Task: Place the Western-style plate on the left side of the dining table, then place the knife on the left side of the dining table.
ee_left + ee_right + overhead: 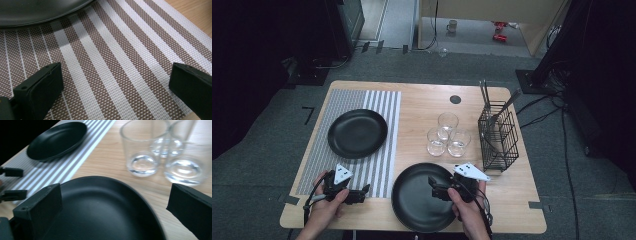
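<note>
I am hovering both grippers, jaws spread, over the near edge of the table.

My right gripper [113, 207] is hanging wide open and empty above the smooth round matte-black plate [100, 212] on the bare pale wooden table [507, 190], just beside three clear glass tumblers [142, 147]. My left gripper [115, 87] is gaping over the woven brown-and-white striped placemat [120, 62], near a second glossy black plate [37, 10].

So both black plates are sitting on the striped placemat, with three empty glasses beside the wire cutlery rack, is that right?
Not quite. Only the far plate sits on the striped placemat; the near plate lies on the bare wooden table, as the high view shows. The three empty glasses do stand beside the wire cutlery rack.
</note>
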A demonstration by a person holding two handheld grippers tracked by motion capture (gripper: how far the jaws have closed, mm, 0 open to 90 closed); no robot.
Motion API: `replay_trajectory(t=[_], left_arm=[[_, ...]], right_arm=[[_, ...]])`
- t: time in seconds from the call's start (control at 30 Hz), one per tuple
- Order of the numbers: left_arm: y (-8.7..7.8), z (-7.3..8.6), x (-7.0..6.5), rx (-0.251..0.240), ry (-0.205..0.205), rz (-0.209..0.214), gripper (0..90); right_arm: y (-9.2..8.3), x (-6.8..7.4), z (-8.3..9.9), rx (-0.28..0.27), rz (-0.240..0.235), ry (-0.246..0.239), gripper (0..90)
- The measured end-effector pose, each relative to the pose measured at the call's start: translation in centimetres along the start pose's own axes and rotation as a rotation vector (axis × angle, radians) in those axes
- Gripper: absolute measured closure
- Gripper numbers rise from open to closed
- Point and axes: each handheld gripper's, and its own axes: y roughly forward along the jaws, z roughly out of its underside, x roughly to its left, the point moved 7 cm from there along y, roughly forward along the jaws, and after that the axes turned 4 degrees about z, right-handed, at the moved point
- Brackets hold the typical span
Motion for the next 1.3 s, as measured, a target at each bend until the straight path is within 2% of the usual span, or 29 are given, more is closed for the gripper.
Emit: replay_trajectory(t=[0.23, 0.33, 0.53, 0.77, 1.3], left_arm=[[0.0, 0.0, 0.0, 0.000, 0.000, 0.000, 0.0], [0.0, 0.0, 0.0, 0.000, 0.000, 0.000, 0.0], [0.0, 0.0, 0.0, 0.000, 0.000, 0.000, 0.0], [0.0, 0.0, 0.0, -0.001, 0.000, 0.000, 0.0], [0.1, -0.1, 0.0, -0.001, -0.003, -0.004, 0.0]], right_arm=[[-1.2, -2.2, 0.5, -0.025, 0.056, 0.019, 0.0], [-1.8, -3.4, 0.7, -0.035, 0.113, 0.034, 0.0], [-3.6, -5.4, 0.4, -0.067, 0.190, 0.012, 0.0], [-4.9, -7.3, -0.5, -0.098, 0.225, 0.035, 0.0], [-6.3, -9.8, -3.1, -0.170, 0.320, -0.001, 0.2]])
